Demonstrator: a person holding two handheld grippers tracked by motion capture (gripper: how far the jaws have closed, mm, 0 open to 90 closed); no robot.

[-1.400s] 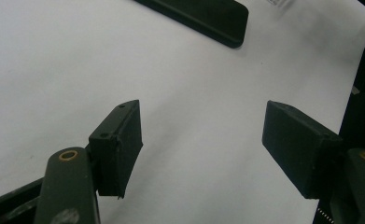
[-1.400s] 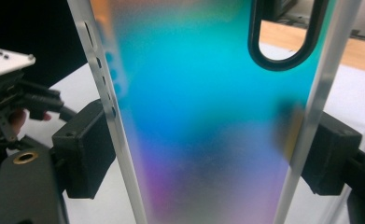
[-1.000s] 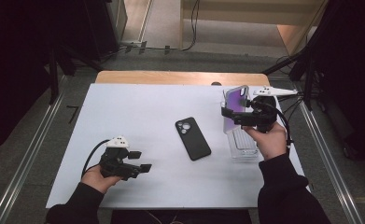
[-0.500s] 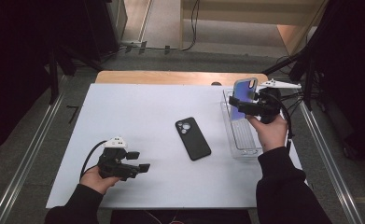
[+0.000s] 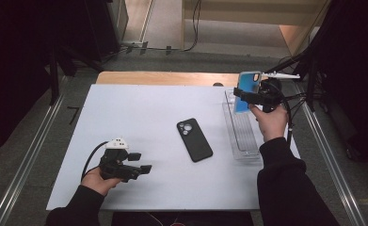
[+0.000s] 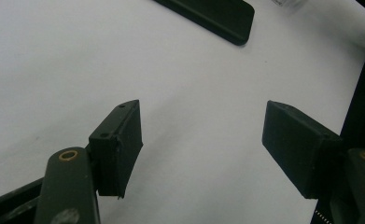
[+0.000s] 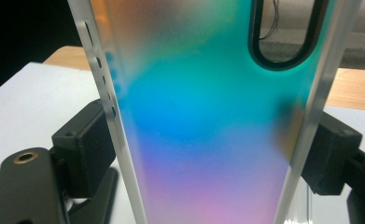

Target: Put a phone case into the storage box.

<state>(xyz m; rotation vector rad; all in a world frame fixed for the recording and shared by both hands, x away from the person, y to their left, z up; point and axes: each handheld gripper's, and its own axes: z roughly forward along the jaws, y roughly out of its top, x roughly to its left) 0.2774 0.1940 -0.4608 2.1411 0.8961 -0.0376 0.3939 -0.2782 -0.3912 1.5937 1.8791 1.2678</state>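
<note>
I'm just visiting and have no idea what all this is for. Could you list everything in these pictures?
Phone case: one, iridescent blue to purple, upright in the right gripper above the tray's far end.
Phone: one, black, flat near the table's middle.
Tray: one, clear plastic, along the table's right side.
Table: one, white top with a wooden far edge.
Left gripper: one, black, jaws open, nothing between them, low over the near left of the table.
Right gripper: one, black, shut on the phone case.
Hands: two, dark sleeves, coming in from the near edge.
</note>
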